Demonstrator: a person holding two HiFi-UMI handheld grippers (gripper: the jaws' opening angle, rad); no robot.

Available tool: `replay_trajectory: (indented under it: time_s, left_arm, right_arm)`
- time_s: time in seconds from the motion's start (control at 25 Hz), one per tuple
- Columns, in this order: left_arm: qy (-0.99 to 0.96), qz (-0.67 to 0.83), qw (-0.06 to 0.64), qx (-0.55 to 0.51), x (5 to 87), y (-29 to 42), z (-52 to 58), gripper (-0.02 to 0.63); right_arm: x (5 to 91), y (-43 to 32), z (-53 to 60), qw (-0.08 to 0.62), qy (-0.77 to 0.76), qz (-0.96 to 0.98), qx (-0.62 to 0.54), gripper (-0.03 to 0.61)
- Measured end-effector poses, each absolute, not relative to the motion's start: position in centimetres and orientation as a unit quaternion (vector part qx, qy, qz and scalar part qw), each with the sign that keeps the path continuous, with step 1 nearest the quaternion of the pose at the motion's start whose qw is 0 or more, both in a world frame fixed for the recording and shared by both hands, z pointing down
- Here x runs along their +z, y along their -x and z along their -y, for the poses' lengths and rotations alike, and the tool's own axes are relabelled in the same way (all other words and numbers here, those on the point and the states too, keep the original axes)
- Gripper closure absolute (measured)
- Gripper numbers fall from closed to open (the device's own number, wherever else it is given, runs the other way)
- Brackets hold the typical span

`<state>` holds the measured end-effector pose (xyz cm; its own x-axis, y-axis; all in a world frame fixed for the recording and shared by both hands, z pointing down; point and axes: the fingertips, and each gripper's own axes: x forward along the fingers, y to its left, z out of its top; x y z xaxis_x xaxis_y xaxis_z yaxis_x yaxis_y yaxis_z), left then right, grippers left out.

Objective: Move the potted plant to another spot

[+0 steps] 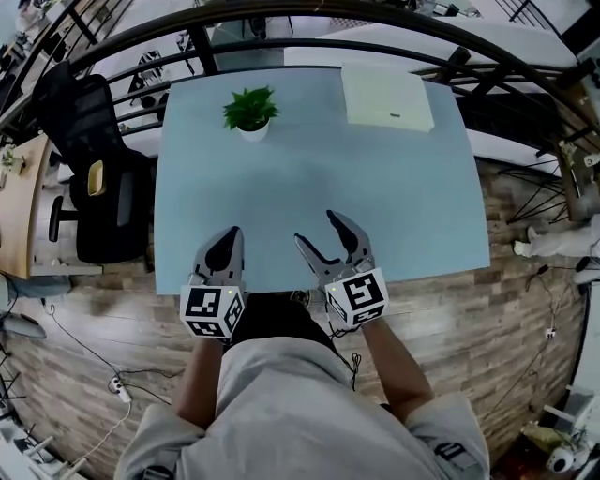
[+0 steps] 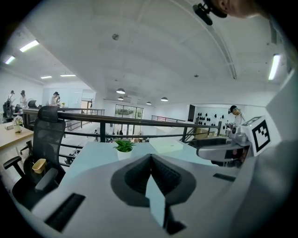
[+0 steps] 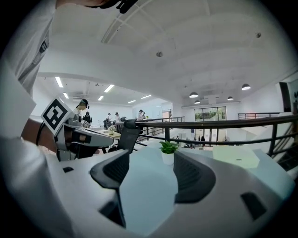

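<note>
Sitting near the far edge of the pale blue table [image 1: 375, 206], left of centre in the head view, the plant [image 1: 250, 111] stands upright in a small white pot, well apart from both grippers. A flat white box [image 1: 386, 97] lies on the same far side, off to the plant's right, not touching it. Both grippers hover over the table's near edge, side by side and pointing toward the far side. The left gripper [image 1: 228, 234] has its jaws together, the tips meeting with nothing caught between them; in its own view the closed jaws [image 2: 151, 157] sit just below the plant [image 2: 124, 148], which shows far behind them. The right gripper [image 1: 317, 228] has its jaws partly apart and holds nothing; through its gap [image 3: 151, 158] only bare tabletop shows, with the plant [image 3: 168, 149] in line beyond the fingers, far off. A black chair [image 1: 94, 169] stands beside the table's left side, and a dark railing [image 1: 309, 14] curves behind the far edge. The floor under the person is wood planks.
</note>
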<state>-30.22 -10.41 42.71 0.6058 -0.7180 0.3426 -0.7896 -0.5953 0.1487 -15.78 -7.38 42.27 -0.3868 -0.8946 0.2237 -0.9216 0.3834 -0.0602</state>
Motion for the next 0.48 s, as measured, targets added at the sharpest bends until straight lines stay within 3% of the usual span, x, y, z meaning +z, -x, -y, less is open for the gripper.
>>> replay_trajectory:
  time_s: [0.48]
  left_arm:
    - [-0.88, 0.417, 0.173, 0.145, 48.0, 31.3, 17.1, 0.601]
  right_arm:
    - [46.8, 18.0, 13.4, 0.118, -0.534, 0.83, 0.111, 0.253]
